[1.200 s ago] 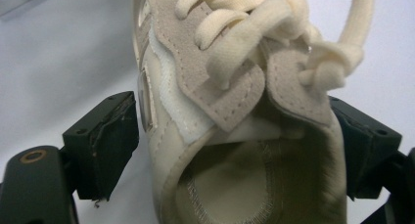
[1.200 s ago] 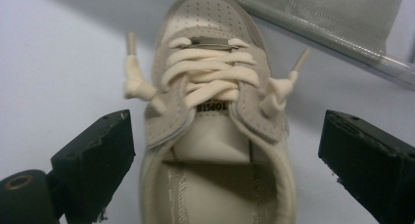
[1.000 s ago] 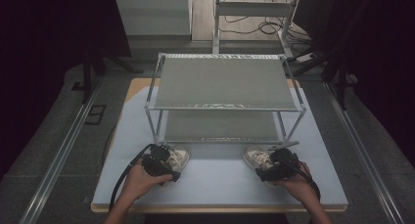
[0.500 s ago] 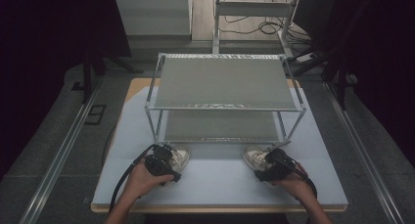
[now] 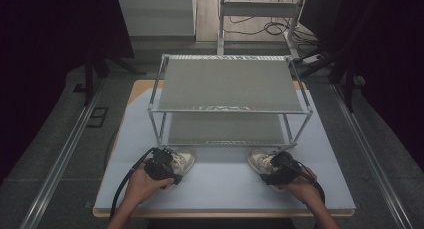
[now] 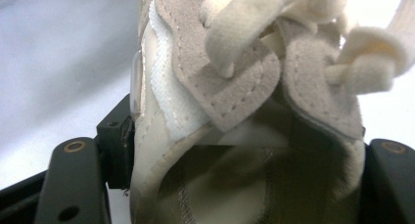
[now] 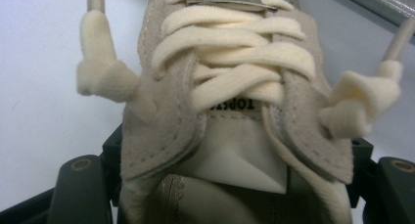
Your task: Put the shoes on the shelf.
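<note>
Gripping one shoe per gripper, both resting on the white table top point(image 5: 225, 181) just in front of the two-tier rack point(image 5: 227, 96).

Left gripper point(image 5: 161, 165): jaws closing on either side of the left shoe point(image 6: 244, 106) around the collar, heel end toward the camera. Right gripper point(image 5: 276, 169): same hold on the right shoe point(image 7: 230, 87), jaws flanking the collar, laces and tongue label facing up.

Probably staging for the lower shelf point(image 5: 225, 129), judging by the toes pointing that way. Advising: lifting level, keeping toes forward, clearing the front rail before sliding in, watching the knotted lace ends point(image 7: 103, 72) for snagging on the frame.

Hard to make out: actual pad contact, hidden behind suede in both gripper views, so grip firmness unclear. Soles and toes cut off. From the high view, shoes mostly covered by hands point(image 5: 142, 181) and grippers.
</note>
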